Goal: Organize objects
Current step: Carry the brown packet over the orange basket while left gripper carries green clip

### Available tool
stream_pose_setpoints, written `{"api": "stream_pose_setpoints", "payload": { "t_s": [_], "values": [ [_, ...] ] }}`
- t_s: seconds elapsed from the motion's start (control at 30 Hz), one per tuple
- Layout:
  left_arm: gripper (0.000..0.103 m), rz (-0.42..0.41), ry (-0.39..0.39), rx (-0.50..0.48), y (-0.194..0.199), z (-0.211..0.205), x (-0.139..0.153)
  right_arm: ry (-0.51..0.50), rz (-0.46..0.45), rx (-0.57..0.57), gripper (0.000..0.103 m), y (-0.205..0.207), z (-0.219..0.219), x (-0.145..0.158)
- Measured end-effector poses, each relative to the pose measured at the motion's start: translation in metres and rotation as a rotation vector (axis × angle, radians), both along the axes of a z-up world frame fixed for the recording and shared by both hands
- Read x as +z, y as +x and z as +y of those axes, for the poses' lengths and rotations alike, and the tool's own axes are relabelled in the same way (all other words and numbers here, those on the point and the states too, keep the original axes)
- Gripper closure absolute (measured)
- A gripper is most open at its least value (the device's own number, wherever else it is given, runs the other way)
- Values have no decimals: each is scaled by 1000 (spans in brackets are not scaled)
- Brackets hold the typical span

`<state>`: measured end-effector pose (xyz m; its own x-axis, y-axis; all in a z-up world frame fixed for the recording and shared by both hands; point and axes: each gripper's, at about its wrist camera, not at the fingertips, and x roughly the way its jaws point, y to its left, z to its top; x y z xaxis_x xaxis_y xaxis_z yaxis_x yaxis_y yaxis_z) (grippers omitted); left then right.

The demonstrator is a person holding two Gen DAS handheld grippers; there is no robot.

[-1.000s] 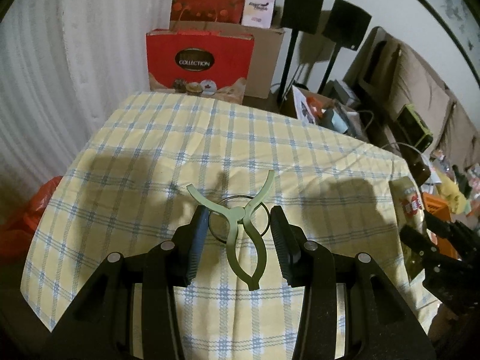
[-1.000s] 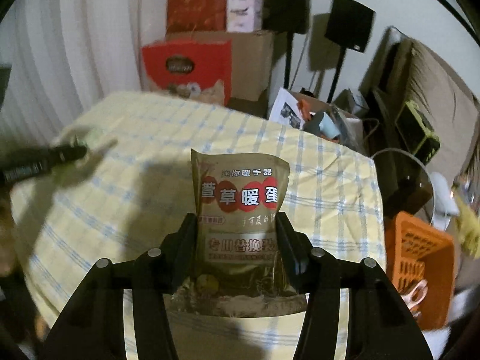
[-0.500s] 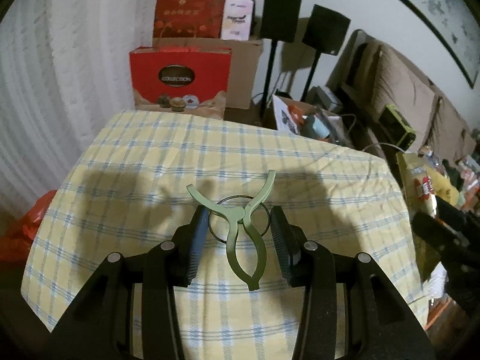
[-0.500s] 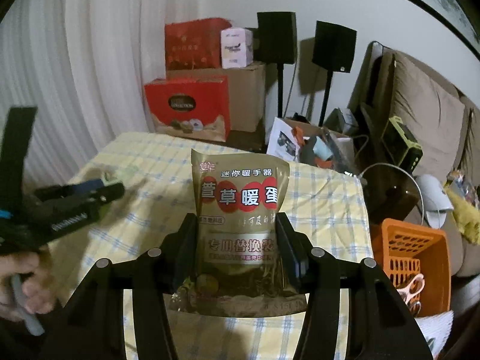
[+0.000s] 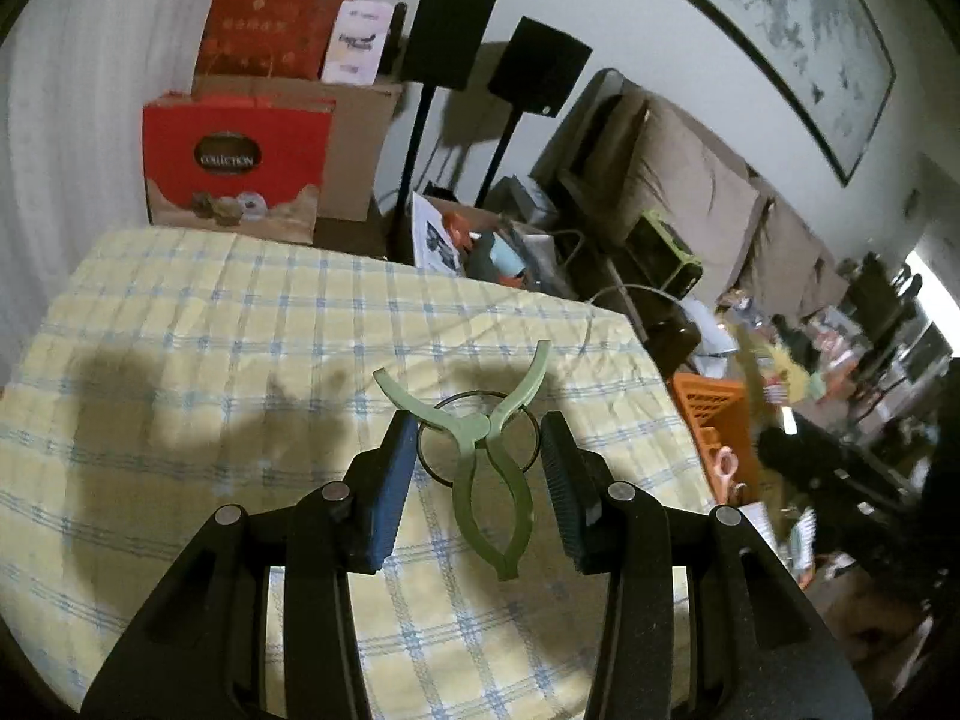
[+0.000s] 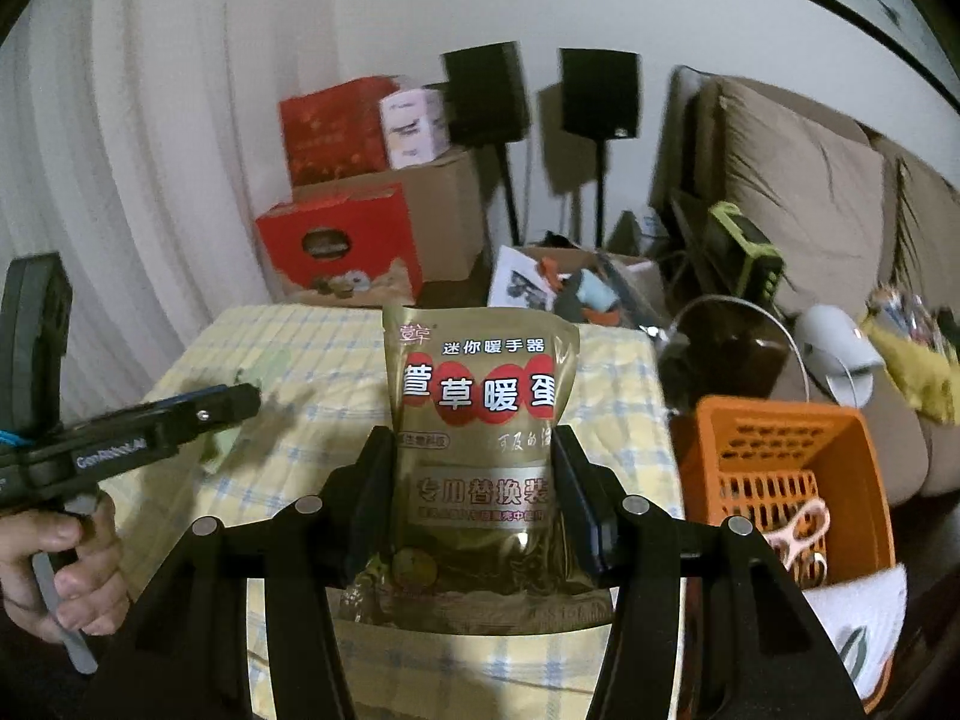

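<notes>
The left gripper (image 5: pixel 480 471) clamps a green clip (image 5: pixel 489 468) by its wire ring, above the checked surface (image 5: pixel 210 330). The right gripper (image 6: pixel 474 492) grasps a gold pouch (image 6: pixel 480 420) upright. An orange basket (image 6: pixel 780 450) containing scissors (image 6: pixel 801 531) sits beside the surface.

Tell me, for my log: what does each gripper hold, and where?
Left gripper: green plastic clip, by its wire ring. Right gripper: gold foil pouch, lower sides.

Green clip (image 5: pixel 489 468) between left tongs (image 5: pixel 480 483)
</notes>
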<state>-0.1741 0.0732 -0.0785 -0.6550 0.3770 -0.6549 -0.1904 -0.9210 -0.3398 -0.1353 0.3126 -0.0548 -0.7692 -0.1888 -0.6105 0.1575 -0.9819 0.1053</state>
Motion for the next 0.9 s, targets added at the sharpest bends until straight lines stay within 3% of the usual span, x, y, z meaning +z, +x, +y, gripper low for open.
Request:
{"api": "stream_pose_setpoints", "payload": {
  "t_s": [0.43,0.9],
  "values": [
    [64,8,-90,-115,10,79,-4,-128,0,-152,49,32,85,-12],
    [64,-9,-112,-228,19,149,-14,-220,-4,-366,49,71,186,-38]
  ]
}}
